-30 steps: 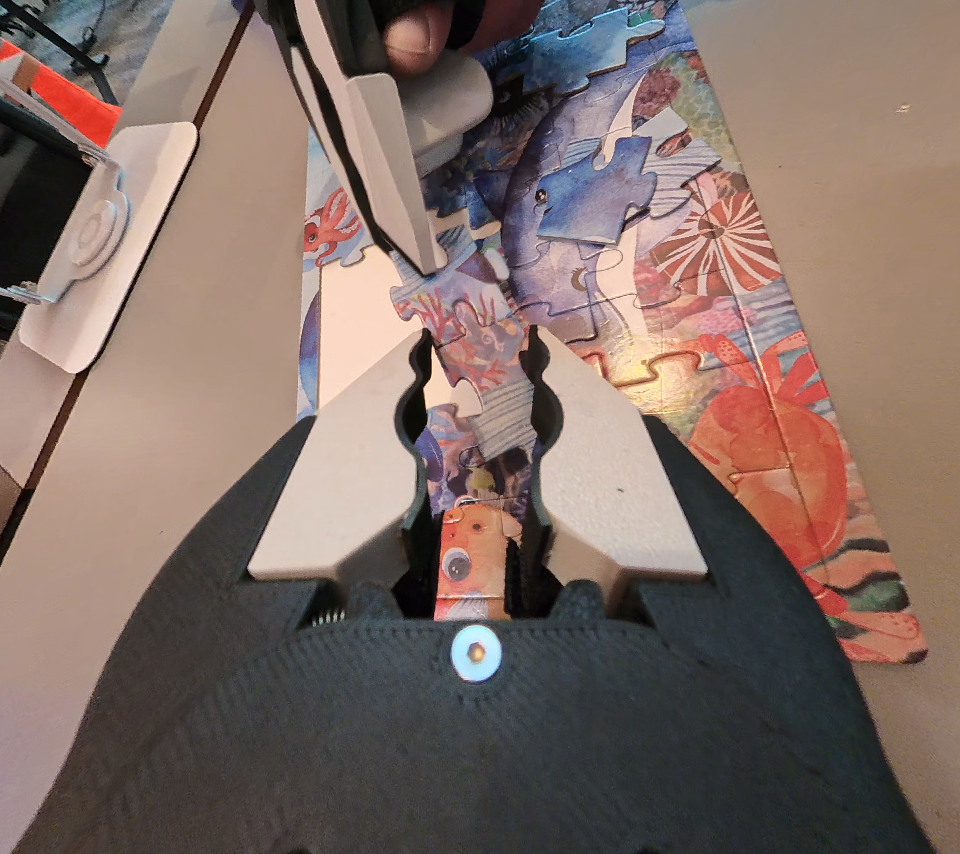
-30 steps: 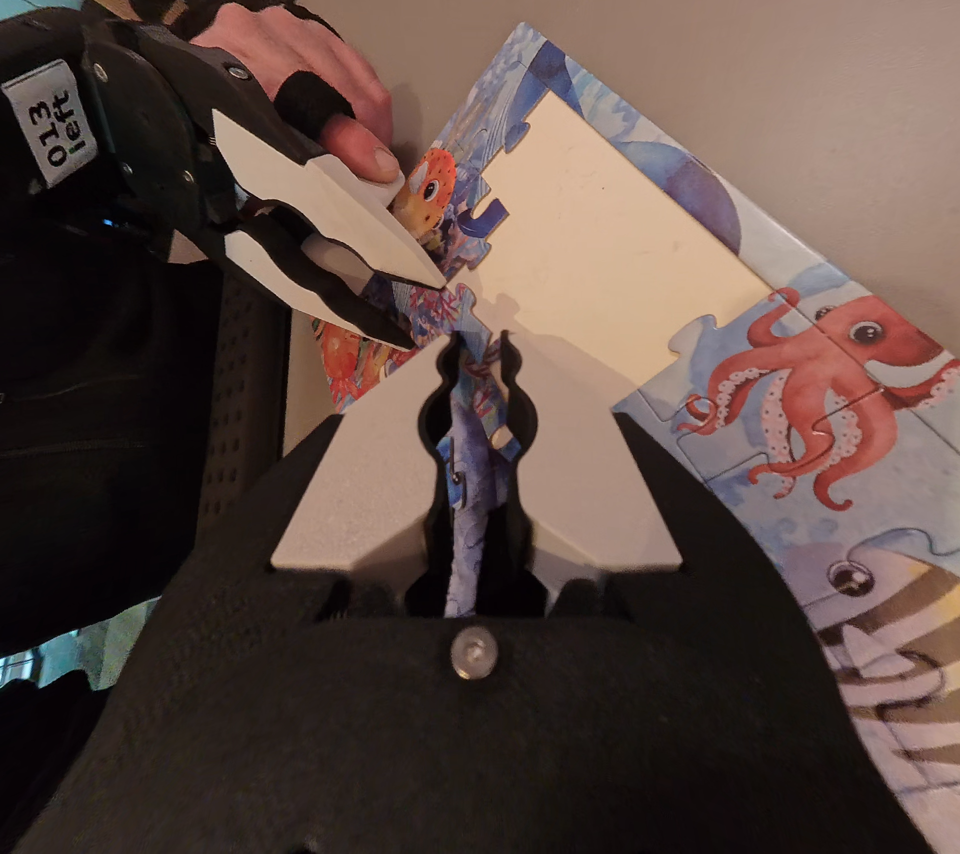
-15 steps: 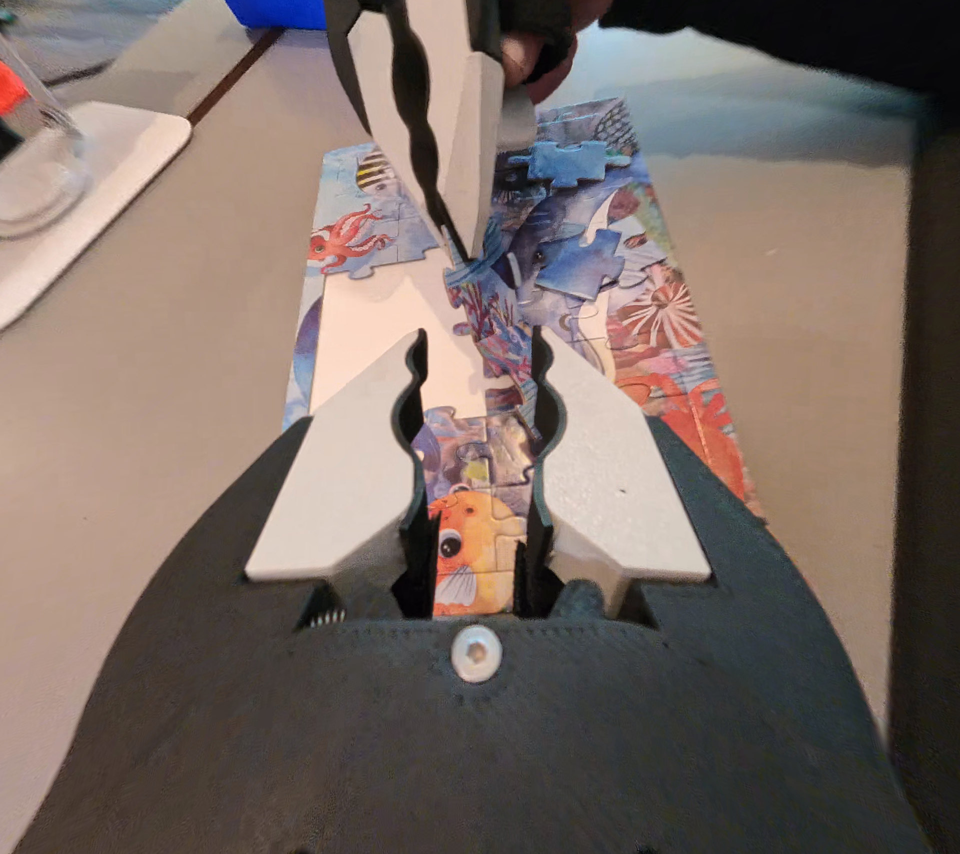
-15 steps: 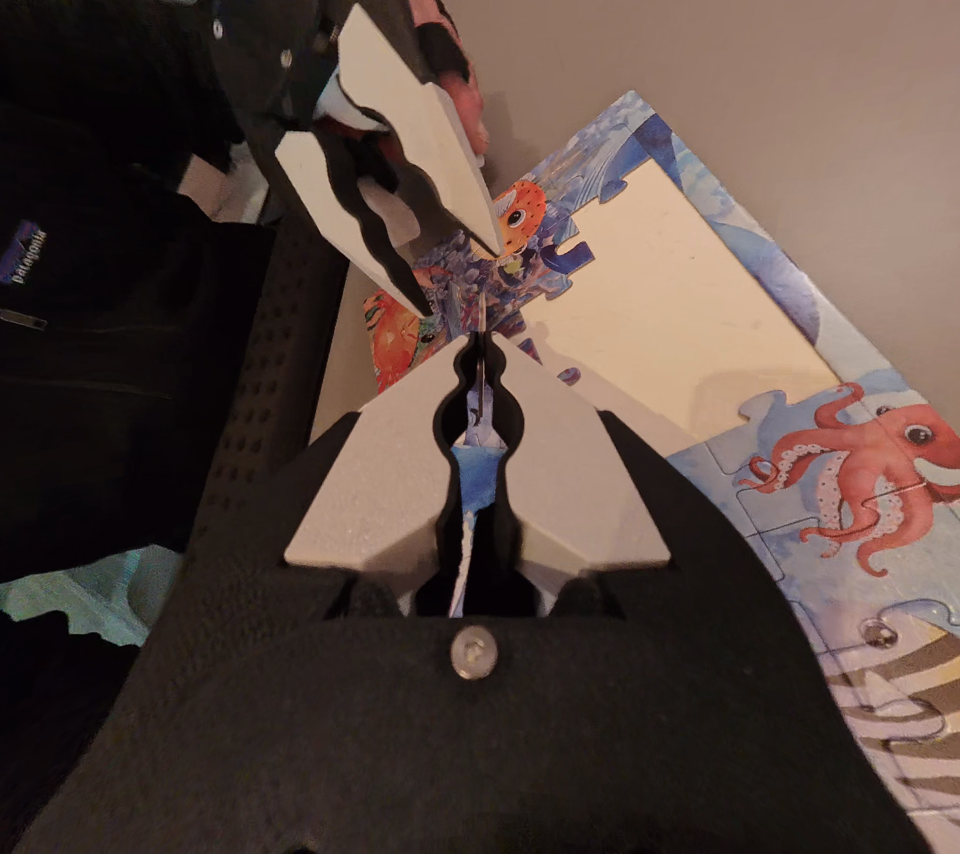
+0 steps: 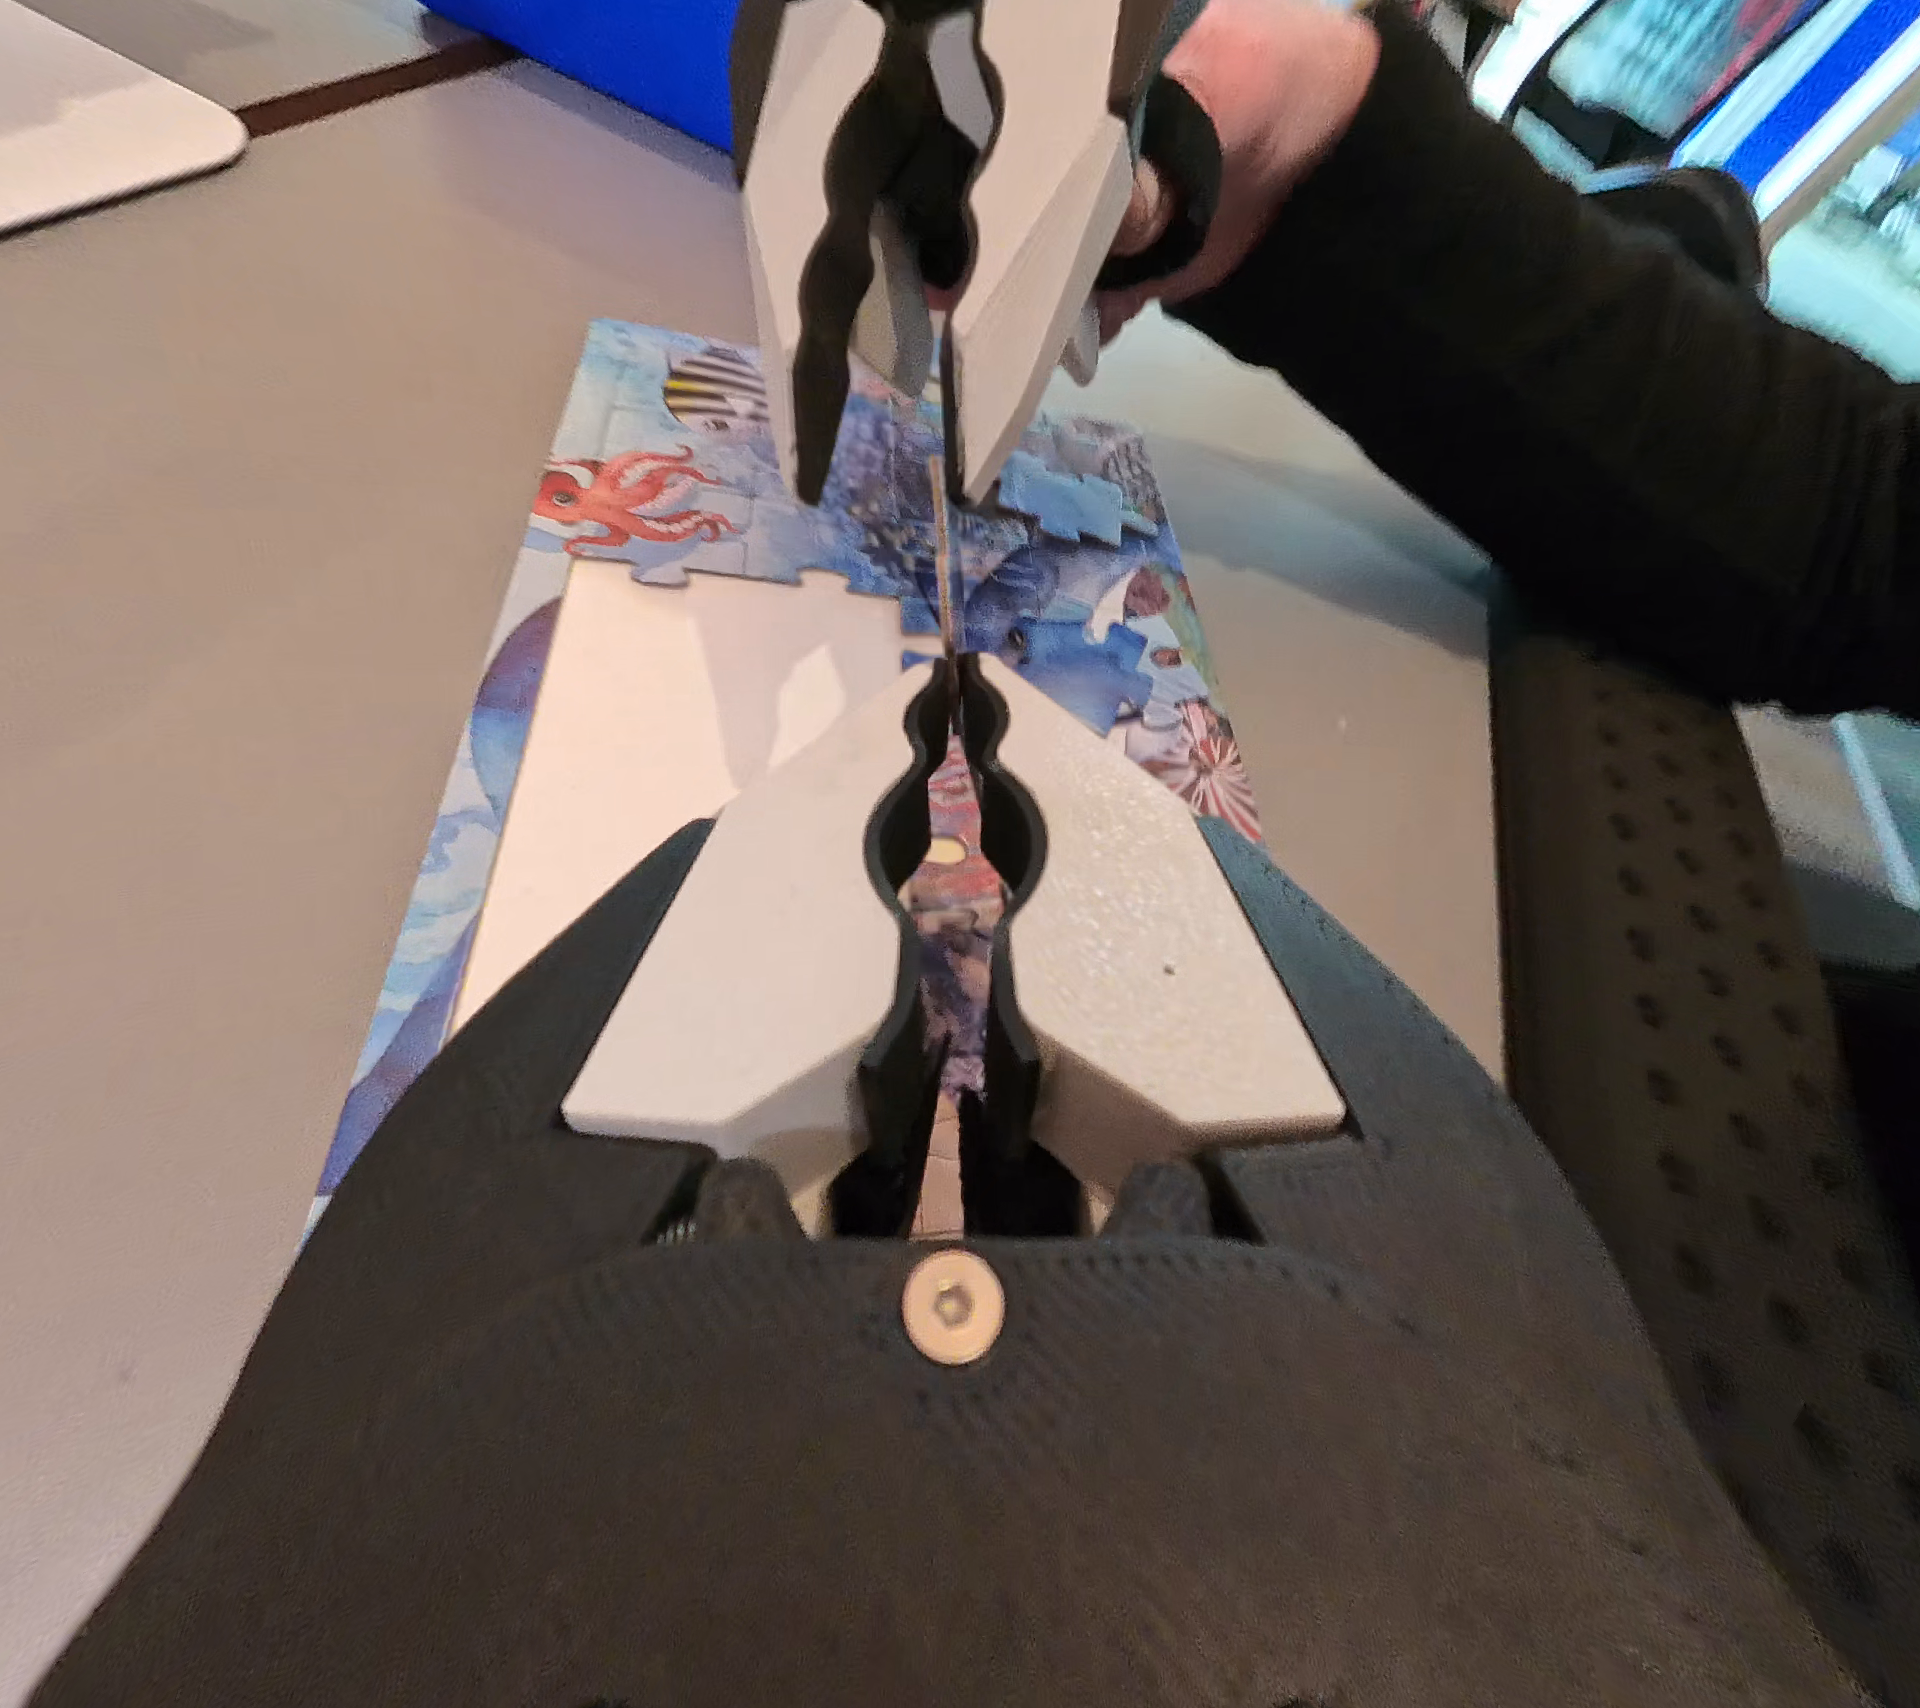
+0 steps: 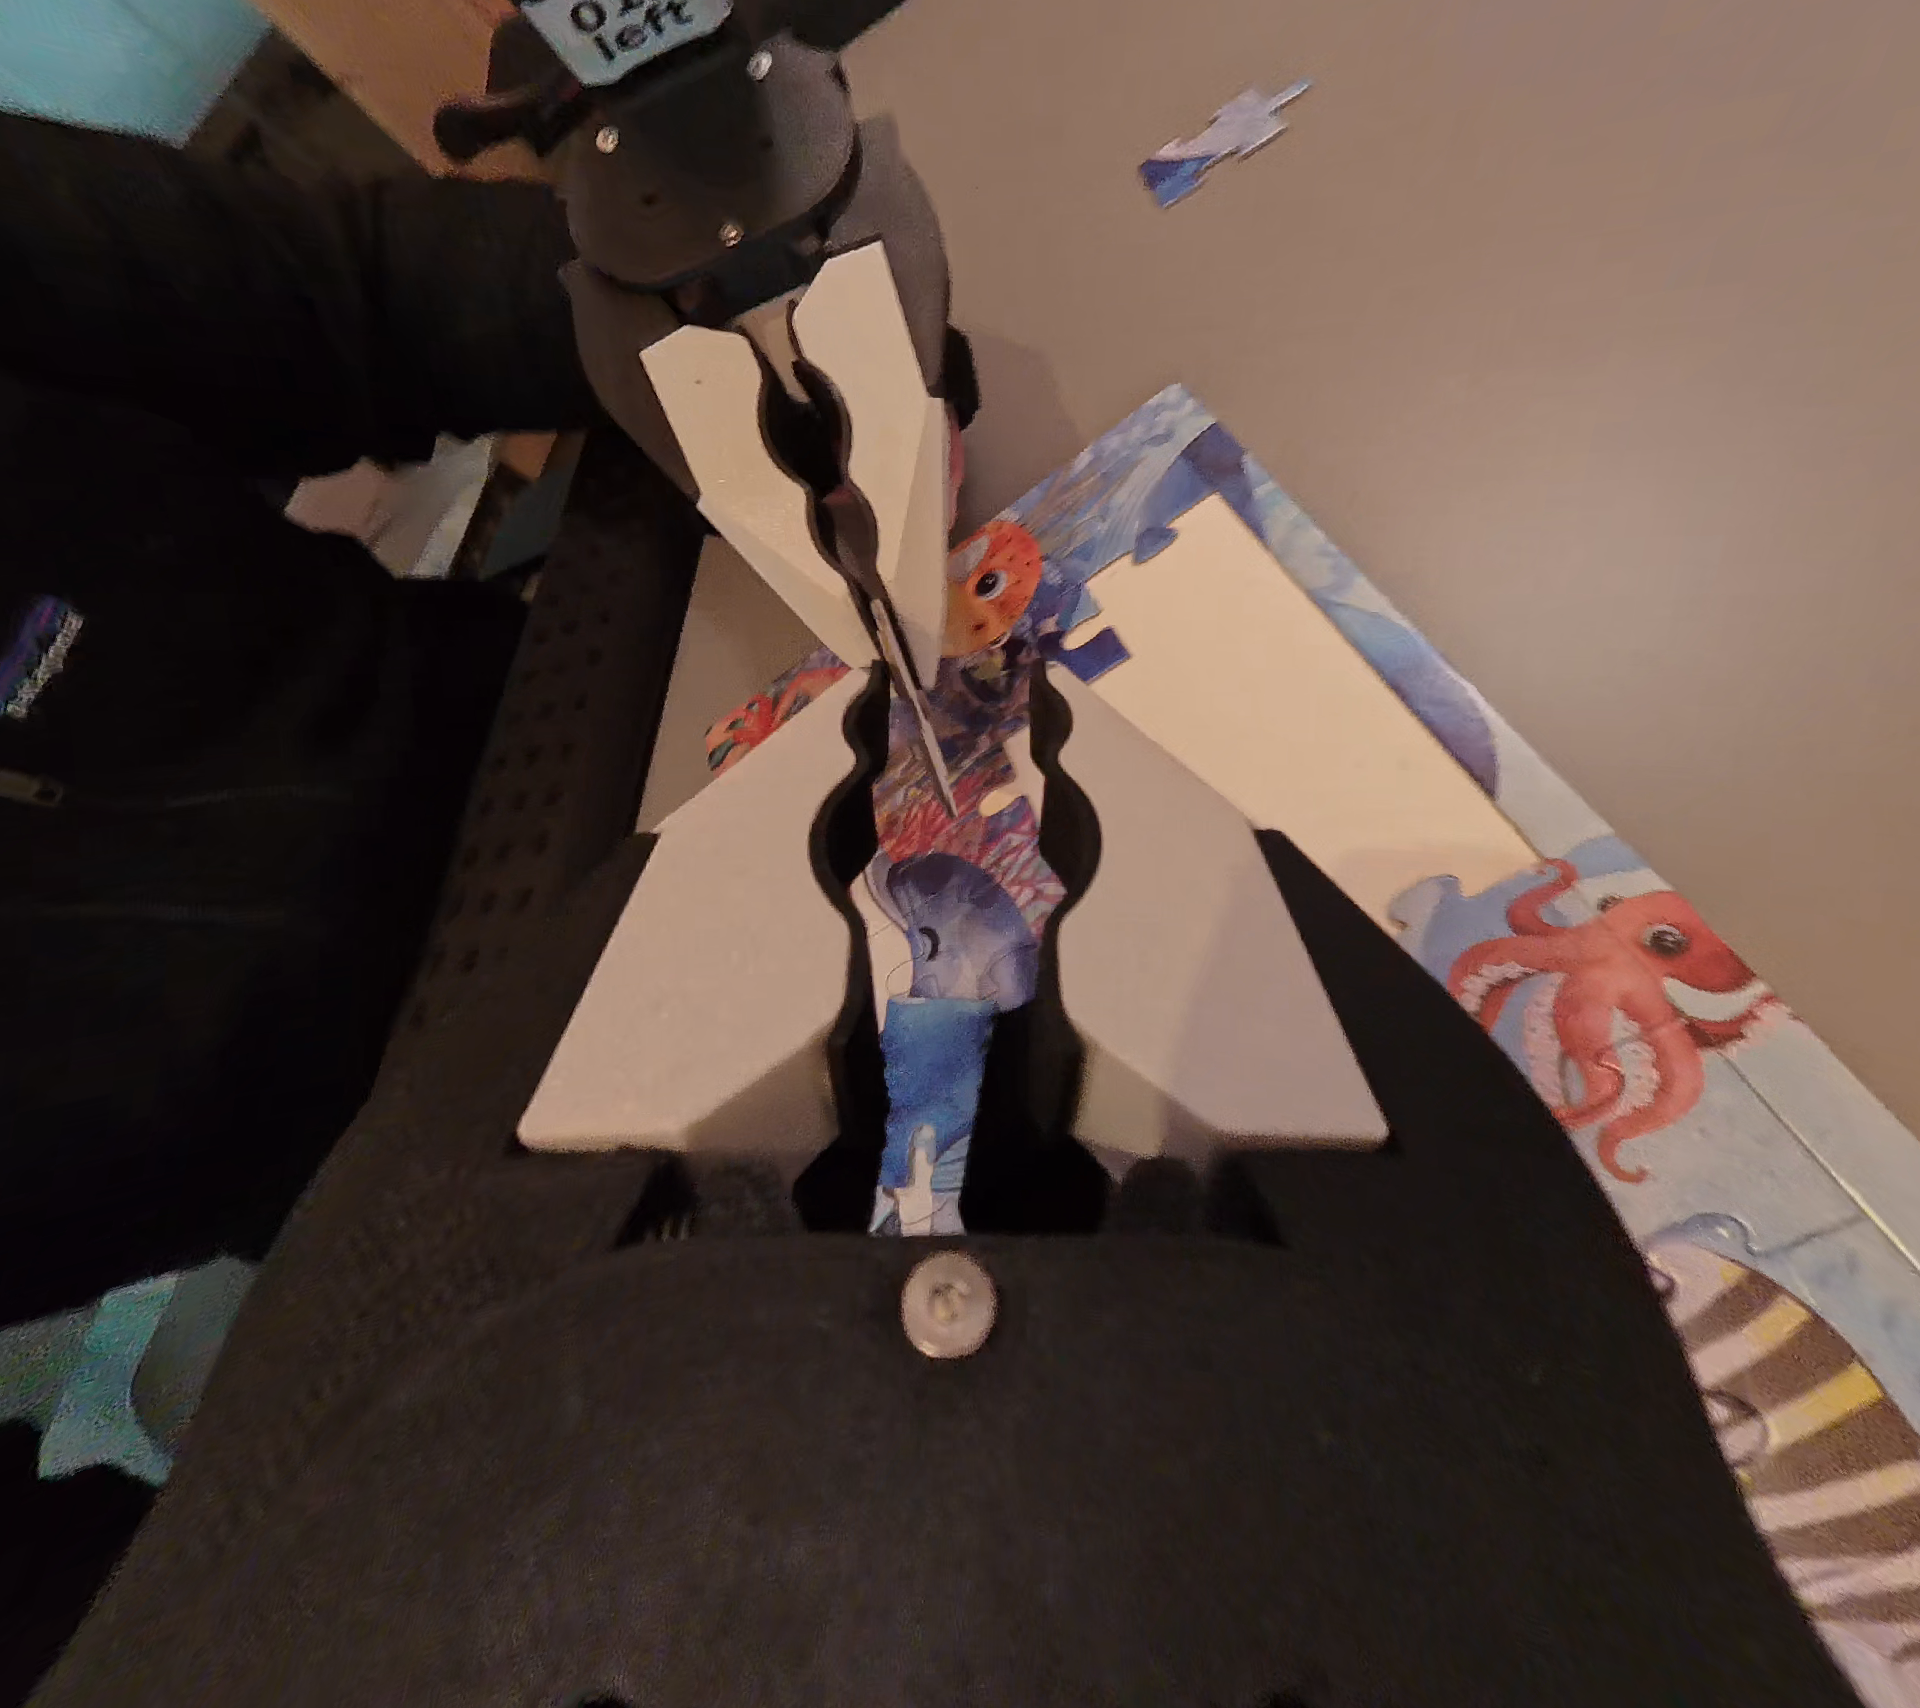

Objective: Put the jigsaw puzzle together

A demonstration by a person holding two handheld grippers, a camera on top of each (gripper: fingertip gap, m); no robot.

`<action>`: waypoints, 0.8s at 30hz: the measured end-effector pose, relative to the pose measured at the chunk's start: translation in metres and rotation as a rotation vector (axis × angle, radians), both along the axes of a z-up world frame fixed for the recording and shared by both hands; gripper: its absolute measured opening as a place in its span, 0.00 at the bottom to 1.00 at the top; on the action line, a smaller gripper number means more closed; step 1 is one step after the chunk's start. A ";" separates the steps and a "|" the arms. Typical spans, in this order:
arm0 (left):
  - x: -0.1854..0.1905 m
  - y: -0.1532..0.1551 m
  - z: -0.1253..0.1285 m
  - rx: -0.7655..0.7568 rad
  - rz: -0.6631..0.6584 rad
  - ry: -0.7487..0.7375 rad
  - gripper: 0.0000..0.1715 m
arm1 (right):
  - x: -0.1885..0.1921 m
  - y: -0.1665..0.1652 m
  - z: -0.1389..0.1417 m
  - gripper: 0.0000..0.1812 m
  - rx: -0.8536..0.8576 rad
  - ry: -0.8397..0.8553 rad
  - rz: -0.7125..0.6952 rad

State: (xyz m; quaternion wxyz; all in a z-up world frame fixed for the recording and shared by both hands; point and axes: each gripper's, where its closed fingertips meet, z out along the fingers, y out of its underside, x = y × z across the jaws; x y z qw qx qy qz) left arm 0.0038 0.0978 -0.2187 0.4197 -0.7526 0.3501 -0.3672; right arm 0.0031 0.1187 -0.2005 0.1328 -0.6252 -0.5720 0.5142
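Left gripper (image 5: 951, 671): fingers pinched on a puzzle piece (image 5: 943, 557) seen edge-on, upright, projecting toward 12 o'clock. Right gripper (image 6: 956, 702): jaws narrowly parted, gripping nothing; that piece's far end lies between its tips. Jigsaw puzzle (image 6: 1621, 972): part-assembled on grey table (image 6: 1507, 308), bare backing (image 6: 1278, 702) at centre. Loose blue piece (image 6: 1226, 136): on table at 1 o'clock, right wrist view.

Each gripper (image 5: 951, 682) (image 6: 951, 682) has a black, ribbed printed body, one silver screw at its centre and two pale wedge fingers (image 5: 748, 952) with wavy black inner edges. The left gripper (image 6: 883, 619) bears a pale label. The person wears black sleeves (image 5: 1558, 432) and a black finger strap (image 5: 1179, 152).
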 end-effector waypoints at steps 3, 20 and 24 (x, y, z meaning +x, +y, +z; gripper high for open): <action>-0.008 0.011 0.014 -0.028 0.060 -0.127 0.00 | 0.005 0.017 0.005 0.17 -0.049 0.043 -0.075; -0.012 0.022 0.032 -0.055 0.098 -0.353 0.00 | -0.004 0.011 0.019 0.02 -0.194 0.168 -0.039; -0.014 0.022 0.033 -0.073 0.091 -0.386 0.00 | -0.006 0.010 0.022 0.00 -0.183 0.182 -0.034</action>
